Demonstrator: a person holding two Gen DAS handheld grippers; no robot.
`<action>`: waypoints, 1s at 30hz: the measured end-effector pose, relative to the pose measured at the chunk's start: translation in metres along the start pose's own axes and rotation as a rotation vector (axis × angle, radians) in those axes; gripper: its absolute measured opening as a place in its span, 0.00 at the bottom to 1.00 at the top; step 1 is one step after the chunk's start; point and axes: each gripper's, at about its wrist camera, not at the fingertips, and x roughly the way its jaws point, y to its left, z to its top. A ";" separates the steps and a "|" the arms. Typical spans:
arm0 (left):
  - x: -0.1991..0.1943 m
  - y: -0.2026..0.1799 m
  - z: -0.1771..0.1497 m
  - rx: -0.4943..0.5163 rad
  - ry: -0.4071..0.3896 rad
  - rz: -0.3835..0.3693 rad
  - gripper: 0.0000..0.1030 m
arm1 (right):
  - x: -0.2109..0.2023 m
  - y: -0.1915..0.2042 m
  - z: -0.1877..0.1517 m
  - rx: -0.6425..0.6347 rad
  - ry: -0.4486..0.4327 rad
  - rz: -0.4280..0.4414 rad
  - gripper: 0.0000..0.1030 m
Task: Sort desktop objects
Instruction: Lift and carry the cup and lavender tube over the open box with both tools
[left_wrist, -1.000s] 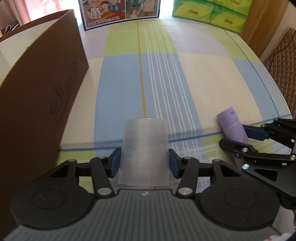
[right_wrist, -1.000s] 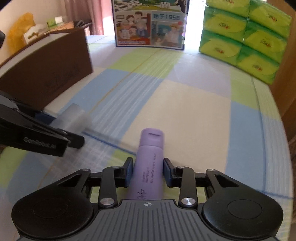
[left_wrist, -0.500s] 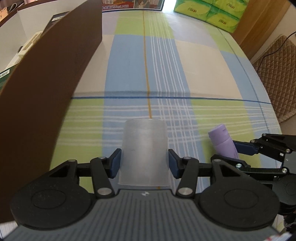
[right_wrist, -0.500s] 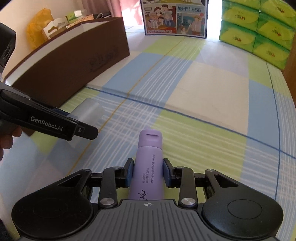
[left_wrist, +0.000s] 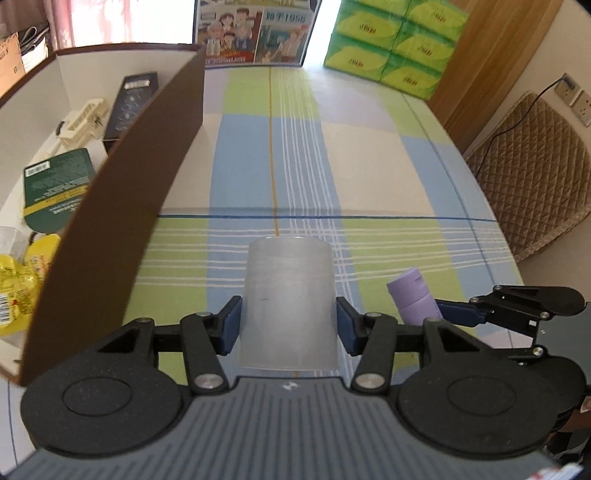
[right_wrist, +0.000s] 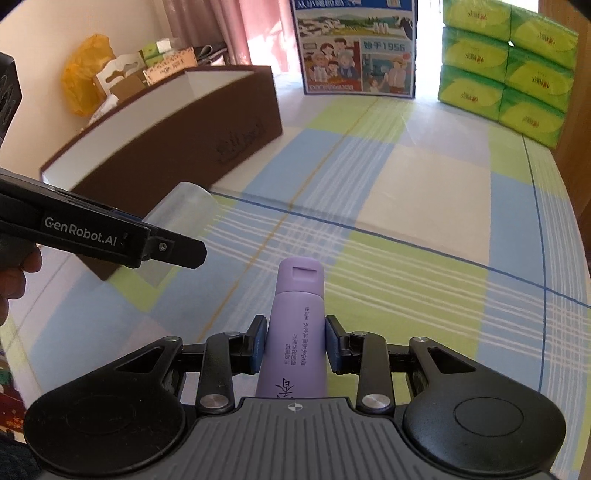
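My left gripper (left_wrist: 288, 326) is shut on a frosted translucent cup (left_wrist: 288, 295), held in the air above the checked tablecloth, just right of the brown storage box (left_wrist: 147, 155). My right gripper (right_wrist: 294, 349) is shut on a purple tube (right_wrist: 295, 332), cap pointing forward, also lifted. In the left wrist view the purple tube (left_wrist: 413, 299) and right gripper (left_wrist: 439, 312) are at the lower right. In the right wrist view the cup (right_wrist: 184, 218) and left gripper (right_wrist: 162, 236) are at the left, beside the box (right_wrist: 192, 122).
The box's white inside holds a green packet (left_wrist: 55, 188), a dark flat case (left_wrist: 131, 101), a cream object (left_wrist: 83, 120) and yellow packets (left_wrist: 22, 280). A picture carton (right_wrist: 356, 48) and green tissue packs (right_wrist: 506, 62) stand at the far edge. A quilted chair (left_wrist: 532, 173) is right of the table.
Both grippers have risen and pulled back with their objects still held. The left wrist view now looks over the box wall into its inside.
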 end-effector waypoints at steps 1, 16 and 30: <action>-0.006 0.001 -0.001 -0.002 -0.008 -0.003 0.46 | -0.003 0.003 0.001 0.005 -0.004 0.007 0.30; -0.106 0.059 -0.006 -0.055 -0.198 0.003 0.46 | -0.027 0.091 0.041 -0.053 -0.114 0.106 0.30; -0.146 0.165 0.014 -0.108 -0.270 0.100 0.46 | 0.011 0.174 0.103 -0.078 -0.162 0.220 0.30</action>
